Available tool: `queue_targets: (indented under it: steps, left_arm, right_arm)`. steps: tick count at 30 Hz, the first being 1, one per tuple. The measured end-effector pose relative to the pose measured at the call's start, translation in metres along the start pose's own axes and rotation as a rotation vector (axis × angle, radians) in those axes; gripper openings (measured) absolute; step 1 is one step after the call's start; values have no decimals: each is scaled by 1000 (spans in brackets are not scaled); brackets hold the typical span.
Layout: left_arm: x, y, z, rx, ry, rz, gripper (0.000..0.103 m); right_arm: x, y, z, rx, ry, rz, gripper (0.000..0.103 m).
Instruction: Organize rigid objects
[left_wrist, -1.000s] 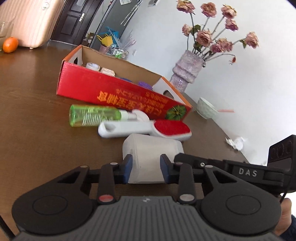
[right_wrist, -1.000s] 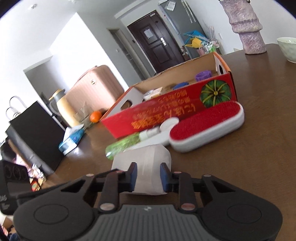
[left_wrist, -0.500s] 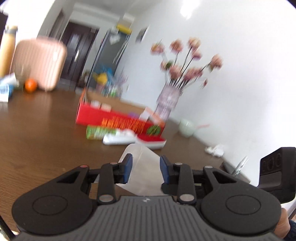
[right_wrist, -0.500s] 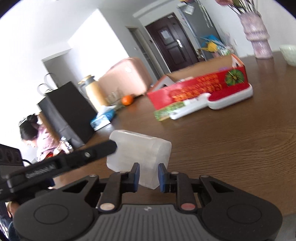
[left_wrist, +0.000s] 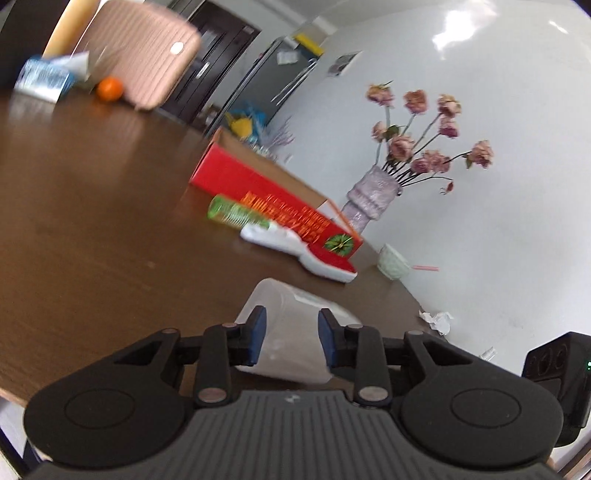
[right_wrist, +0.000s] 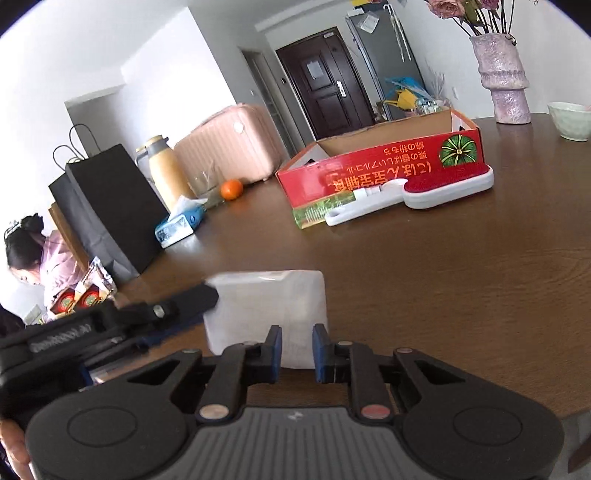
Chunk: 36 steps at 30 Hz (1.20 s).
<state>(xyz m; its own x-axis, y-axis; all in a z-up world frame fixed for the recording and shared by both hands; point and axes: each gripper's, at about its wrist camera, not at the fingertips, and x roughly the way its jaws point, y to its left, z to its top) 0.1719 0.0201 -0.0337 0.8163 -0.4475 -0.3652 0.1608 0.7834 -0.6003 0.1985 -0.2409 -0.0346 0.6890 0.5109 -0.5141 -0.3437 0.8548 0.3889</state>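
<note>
A translucent white plastic box (left_wrist: 291, 306) (right_wrist: 269, 302) sits low over the brown table (left_wrist: 92, 221), held from two sides. My left gripper (left_wrist: 291, 339) has its jaws closing, pads pressed on the box's sides. In the right wrist view one of its fingers (right_wrist: 184, 304) reaches the box's left end. My right gripper (right_wrist: 297, 354) is shut on the box's near edge. Farther back stands the open red cardboard box (left_wrist: 266, 192) (right_wrist: 369, 166). In front of it lie a green bottle (left_wrist: 236, 214) (right_wrist: 314, 212) and a white lint brush with a red pad (left_wrist: 325, 264) (right_wrist: 424, 188).
A vase of dried roses (left_wrist: 369, 199) (right_wrist: 502, 81) and a pale bowl (left_wrist: 393, 262) (right_wrist: 570, 120) stand at the table's far end. An orange (right_wrist: 231, 189), tissue pack (right_wrist: 181, 225), flask (right_wrist: 166, 173) and black bag (right_wrist: 107, 206) line the left side. A person (right_wrist: 33, 258) bends beyond it.
Both grippers have drawn back from the red box with the white box between them. The red box, bottle and brush now look smaller and farther away. The left view has rolled.
</note>
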Motion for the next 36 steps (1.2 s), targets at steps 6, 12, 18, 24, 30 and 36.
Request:
queue_targets:
  steps: [6,12,18,24,30,36]
  left_arm:
    - [3,5,-4,84,56,7,47]
    - [23,17,7,57,82,-40,67]
    - [43,23,19,47,100,-29,53]
    - [55,31,40,13,71,71,53]
    - [56,33,57,36,86,217,73]
    - [68,50,74,-55,122,136,43]
  right_arm:
    - [7,-15,2,43,17,-5,22]
    - [19,-43,3,176,1,100,31]
    - [30,-46,21,77,-49,97,61]
    - [66,-51,42,123,11,119,45]
    - [94,-43,58,117,18,120,46]
    - [126,-38,74,131,40,166,45]
